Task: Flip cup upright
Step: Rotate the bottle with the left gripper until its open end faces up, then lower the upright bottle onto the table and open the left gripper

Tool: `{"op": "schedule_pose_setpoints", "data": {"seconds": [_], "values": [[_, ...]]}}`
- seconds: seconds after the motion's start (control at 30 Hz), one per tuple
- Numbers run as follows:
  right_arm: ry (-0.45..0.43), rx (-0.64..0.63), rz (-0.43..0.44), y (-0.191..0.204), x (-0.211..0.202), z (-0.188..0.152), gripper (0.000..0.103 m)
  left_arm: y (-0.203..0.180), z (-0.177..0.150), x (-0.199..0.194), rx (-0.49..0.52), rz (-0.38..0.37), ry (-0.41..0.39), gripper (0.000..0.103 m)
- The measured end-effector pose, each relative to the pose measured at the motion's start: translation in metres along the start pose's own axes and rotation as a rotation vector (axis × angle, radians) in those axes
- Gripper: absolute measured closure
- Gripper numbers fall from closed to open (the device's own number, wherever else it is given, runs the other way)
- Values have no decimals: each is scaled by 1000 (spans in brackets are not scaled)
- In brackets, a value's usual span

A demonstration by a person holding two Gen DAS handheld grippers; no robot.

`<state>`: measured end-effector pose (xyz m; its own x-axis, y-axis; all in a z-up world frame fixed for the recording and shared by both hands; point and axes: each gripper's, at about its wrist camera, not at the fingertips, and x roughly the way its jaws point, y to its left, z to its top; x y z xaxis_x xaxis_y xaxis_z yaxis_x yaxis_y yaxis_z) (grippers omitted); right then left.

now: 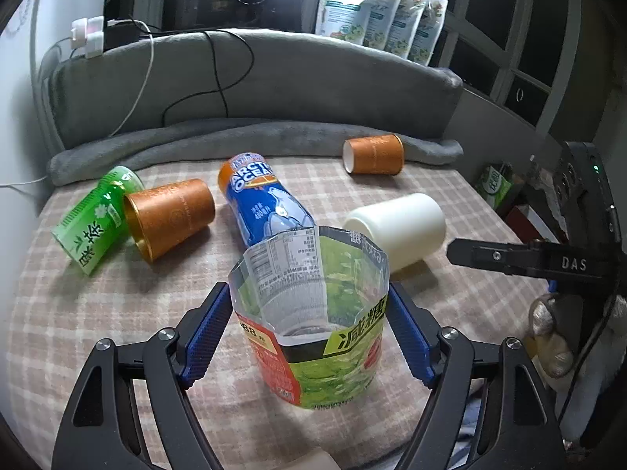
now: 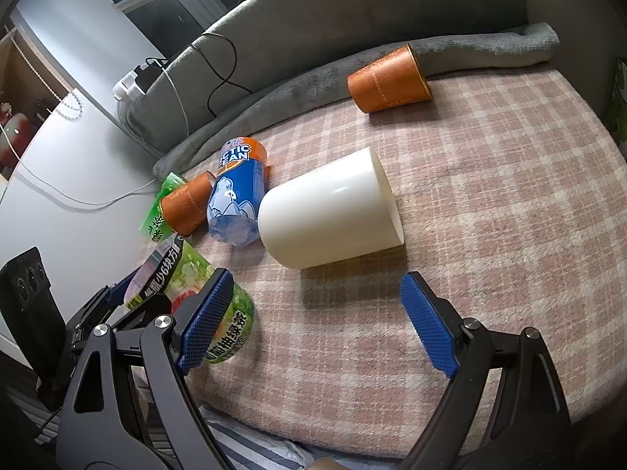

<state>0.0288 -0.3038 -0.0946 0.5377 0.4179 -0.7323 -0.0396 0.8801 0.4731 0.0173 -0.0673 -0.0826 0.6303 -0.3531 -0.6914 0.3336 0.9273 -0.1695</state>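
Observation:
A cut-open green bottle cup (image 1: 313, 313) stands upright on the checked blanket, between the blue pads of my left gripper (image 1: 309, 333). The pads sit close beside its walls; I cannot tell whether they touch. It also shows in the right wrist view (image 2: 196, 274). A white cup (image 2: 329, 211) lies on its side ahead of my right gripper (image 2: 317, 321), which is open and empty; the cup also shows in the left wrist view (image 1: 399, 227). Two orange cups (image 1: 172, 215) (image 1: 374, 154) lie on their sides.
A blue Arctic Ocean bottle cup (image 1: 262, 199) and a green tea bottle cup (image 1: 98, 215) lie on their sides on the blanket (image 2: 490, 196). A grey rolled blanket (image 1: 250, 137) and grey headboard (image 1: 274, 78) with cables bound the far side. Pouches (image 1: 384, 15) stand behind.

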Motion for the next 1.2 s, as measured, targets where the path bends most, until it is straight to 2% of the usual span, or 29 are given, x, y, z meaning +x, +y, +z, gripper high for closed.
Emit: {"op": "schedule_pose_setpoints", "data": {"seconds": [0.33,0.83,1.03,1.2], "values": [[-27,-12,-9,2,-9,-6,13,-9,-8,-5,4,-54,23,21],[-162,-122,-75,25,-42,-17,13,-12,-15,-36,16,-33,-34,20],[-243,-187,-139,38,-56,-29,13,-6,-20,-65,1,7,-113,20],[-314,-229,-209,48,-64,-38,13,6,-21,-91,-31,104,-239,19]]}}
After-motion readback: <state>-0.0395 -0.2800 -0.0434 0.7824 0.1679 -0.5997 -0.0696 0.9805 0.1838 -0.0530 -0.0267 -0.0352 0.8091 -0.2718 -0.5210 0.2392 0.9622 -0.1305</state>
